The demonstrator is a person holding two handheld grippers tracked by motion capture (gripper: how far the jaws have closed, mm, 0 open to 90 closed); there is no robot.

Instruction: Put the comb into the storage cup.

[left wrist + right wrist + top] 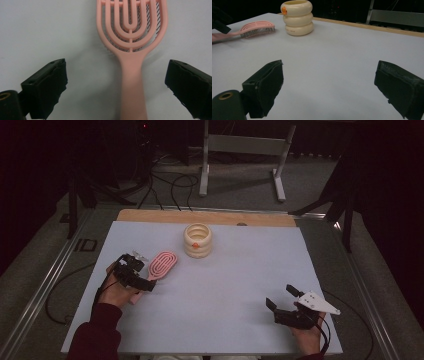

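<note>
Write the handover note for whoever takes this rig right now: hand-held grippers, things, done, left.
Left hand-held gripper: open, jaws straddling the handle of the pink hairbrush, not closed on it.
Right hand-held gripper: open, holding nothing, over bare table near the right front.
Hairbrush lies flat on the white table, bristles down, head pointing toward the cream ringed holder, which stands upright behind it, apart from it.
Done: left gripper lined up on the handle.
Left: close on the handle and lift; the holder is probably where the brush goes.
</note>
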